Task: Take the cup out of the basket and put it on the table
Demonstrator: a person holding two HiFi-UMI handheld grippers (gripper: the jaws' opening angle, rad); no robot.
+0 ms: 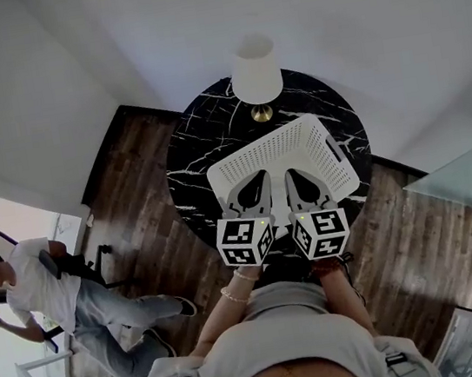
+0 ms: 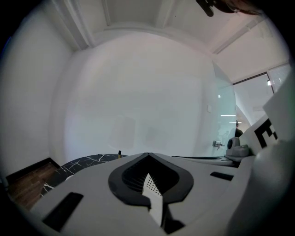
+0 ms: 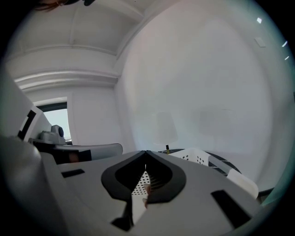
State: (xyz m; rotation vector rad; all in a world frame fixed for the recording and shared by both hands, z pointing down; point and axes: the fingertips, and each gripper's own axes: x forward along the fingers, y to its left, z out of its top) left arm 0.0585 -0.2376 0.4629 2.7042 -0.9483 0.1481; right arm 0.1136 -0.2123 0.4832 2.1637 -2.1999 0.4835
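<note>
Both claws are clenched, tips meeting, nothing between them. Left gripper and right gripper hang side by side over the near end of the basket, which sits on the table just in front of the lamp. Cup: not visible in any view. The part of the basket I can see looks empty, so my guess is it's under my claws at the near end. Through the jaw openings only perforated basket wall shows. Risks: going in shut, I'd poke the cup over instead of gripping it, so I need to open first. The basket looks like light plastic; if a jaw snags its wall, it could slide or lift with the cup. A forward shove could push it into the lamp base.
</note>
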